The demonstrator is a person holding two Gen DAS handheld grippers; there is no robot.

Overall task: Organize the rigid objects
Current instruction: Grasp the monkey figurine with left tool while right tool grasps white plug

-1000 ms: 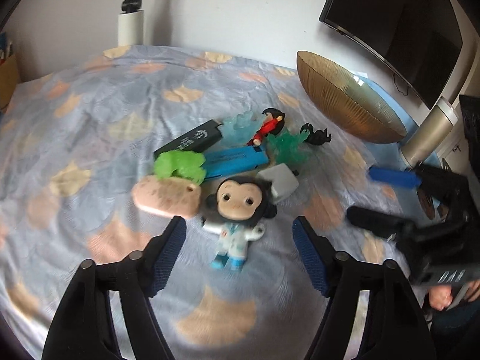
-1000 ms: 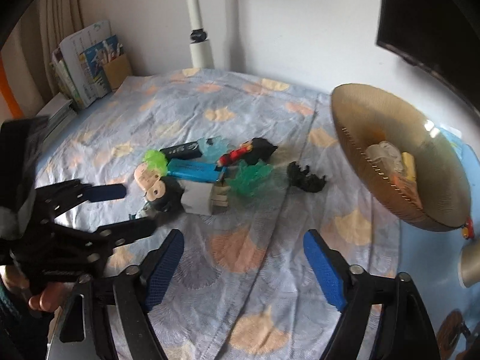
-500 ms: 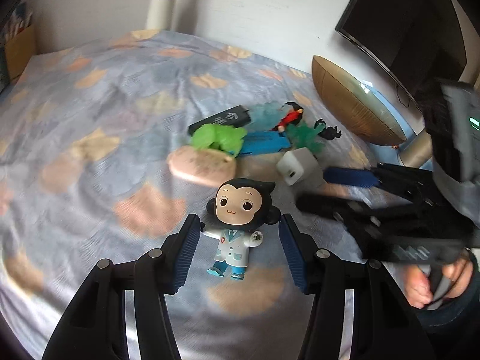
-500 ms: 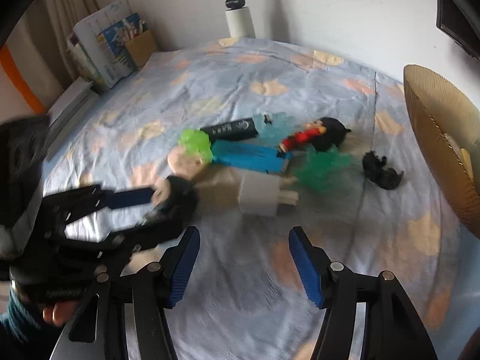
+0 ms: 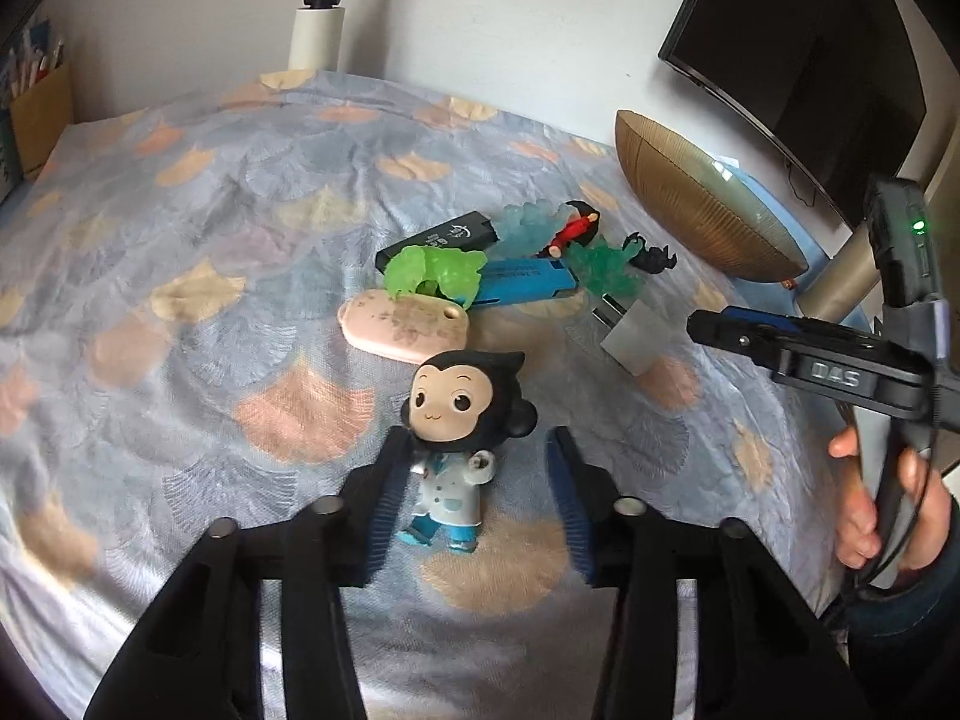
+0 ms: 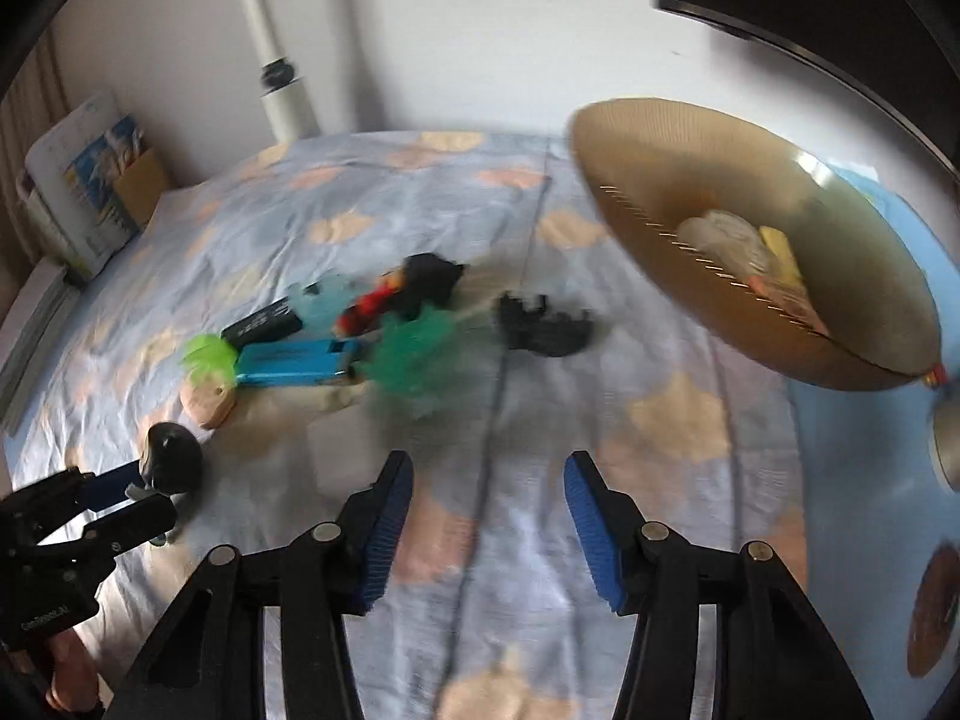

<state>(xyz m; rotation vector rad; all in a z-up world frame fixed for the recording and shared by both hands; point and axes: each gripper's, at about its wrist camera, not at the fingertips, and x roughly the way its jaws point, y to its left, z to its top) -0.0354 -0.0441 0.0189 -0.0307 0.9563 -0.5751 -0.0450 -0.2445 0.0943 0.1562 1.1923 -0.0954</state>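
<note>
Straddling the monkey figurine (image 5: 462, 438) at lower centre, your left hand-held gripper (image 5: 474, 492) has just been closing: one pad touches its arm, the other stands clear. Right hand-held gripper (image 6: 486, 516): closing too, apart, nothing between. Step: grasping. Beyond on the bedspread (image 5: 180, 228): pink case (image 5: 402, 330), blue box (image 5: 522, 282). Next, finish the squeeze, then lift toward the gold bowl (image 5: 690, 210), upper right.

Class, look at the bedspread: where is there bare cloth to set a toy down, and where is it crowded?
Bare cloth: the wide stretch left of the pink case, and the strip between the black toy and the gold bowl. Crowded: the cluster round the blue box.
</note>
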